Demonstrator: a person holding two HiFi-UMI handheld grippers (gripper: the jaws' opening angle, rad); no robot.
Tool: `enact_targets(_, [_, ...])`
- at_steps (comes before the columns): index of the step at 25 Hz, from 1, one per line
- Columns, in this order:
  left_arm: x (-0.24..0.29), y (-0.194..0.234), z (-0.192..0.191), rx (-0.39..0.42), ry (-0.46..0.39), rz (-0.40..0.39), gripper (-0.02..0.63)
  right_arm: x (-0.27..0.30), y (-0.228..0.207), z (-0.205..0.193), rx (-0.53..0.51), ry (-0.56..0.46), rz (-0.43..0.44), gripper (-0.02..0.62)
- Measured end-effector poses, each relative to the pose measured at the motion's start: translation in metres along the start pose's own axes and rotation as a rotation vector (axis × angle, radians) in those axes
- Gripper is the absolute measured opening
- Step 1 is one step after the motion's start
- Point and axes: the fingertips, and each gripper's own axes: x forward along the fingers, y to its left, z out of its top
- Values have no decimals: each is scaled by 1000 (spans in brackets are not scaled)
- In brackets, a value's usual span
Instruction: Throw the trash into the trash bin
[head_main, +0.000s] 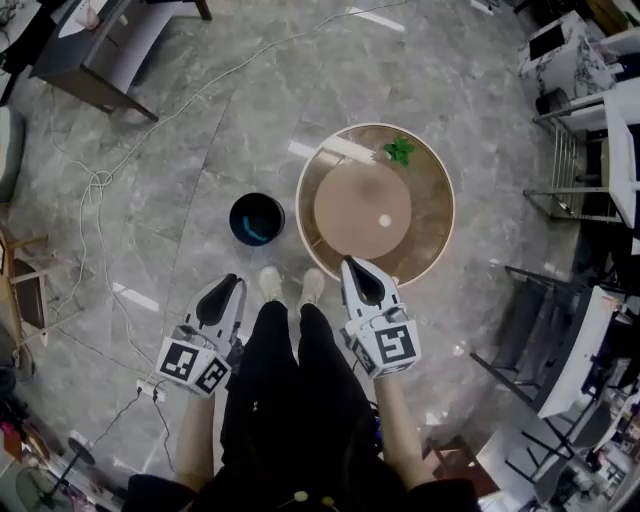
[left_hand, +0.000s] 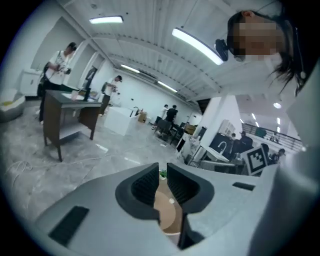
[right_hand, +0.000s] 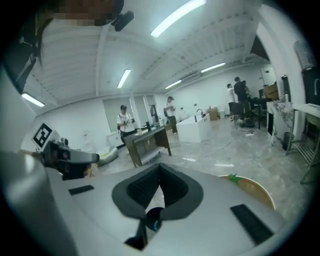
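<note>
We stand over the round bench (head_main: 428, 240), both tools empty: the right tool (head_main: 354, 270) clenched on nothing, the left tool (head_main: 228, 287) a crack apart. The white scrap (head_main: 384, 220) (likely the trash) lies mid-bench. A clenched tool may knock it off, and the narrow trash bin (head_main: 257, 219) on the floor beside the bench invites a miss.

One trash bin (head_main: 257, 219) and one round counter (head_main: 432, 230). One green scrap (head_main: 399, 151), one small white bit (head_main: 384, 220).
</note>
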Motion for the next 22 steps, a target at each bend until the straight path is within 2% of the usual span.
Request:
enact_targets(5, [35,-57,51,219,-53,-145,51,-88,-15,56,15,-180,-133,3])
enact_targets(10, [47,-107,92,376,-136,-243,27,-143,-20,87,-24,-291,-230,3])
enact_targets(13, [47,-128,109,424,-187,-280,18,-162,-22,101,-41,-345,-292,3])
enact_targets(17, [42,-141,126,464,-258,-285,14,-181,-28,117,-45,-414,-361,3])
enact_targets(22, [40,-148,126,495,-254,-298,14,-199,-36,118,-50,-438,-418,3])
